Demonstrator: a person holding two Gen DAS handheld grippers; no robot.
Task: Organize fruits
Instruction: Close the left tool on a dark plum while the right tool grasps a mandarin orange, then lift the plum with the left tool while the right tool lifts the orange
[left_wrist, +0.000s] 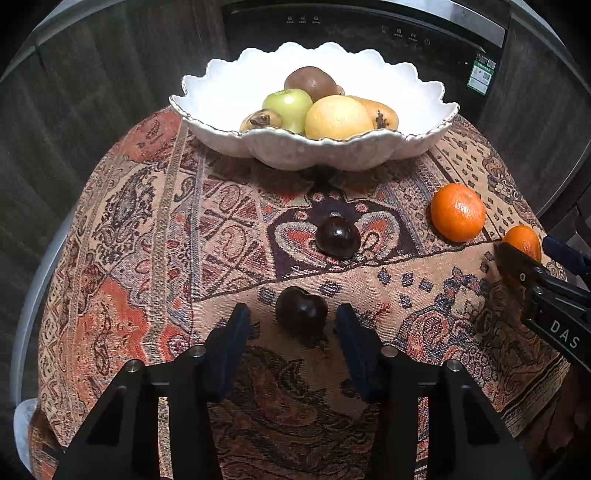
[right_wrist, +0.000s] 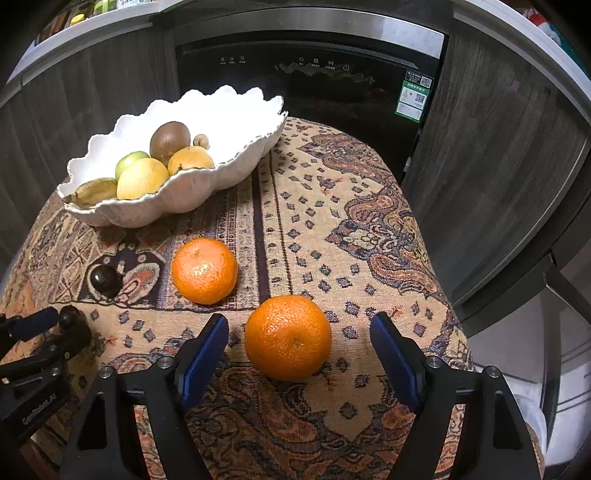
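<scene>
Left wrist view: left hand-held gripper (left_wrist: 291, 319) released, a dark plum (left_wrist: 301, 313) between its fingers on the patterned cloth (left_wrist: 147, 229).

Right wrist view: right hand-held gripper (right_wrist: 298, 326) released around an orange (right_wrist: 288, 337); fruit bowl (right_wrist: 177, 199) well behind.

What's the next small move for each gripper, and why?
Probably close both. The left gripper is open around the near plum, the right gripper open around the near orange. Both fruits sit on the cloth, outside the bowl.

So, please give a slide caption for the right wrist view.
Open right gripper straddling an orange near the fruit bowl.
</scene>
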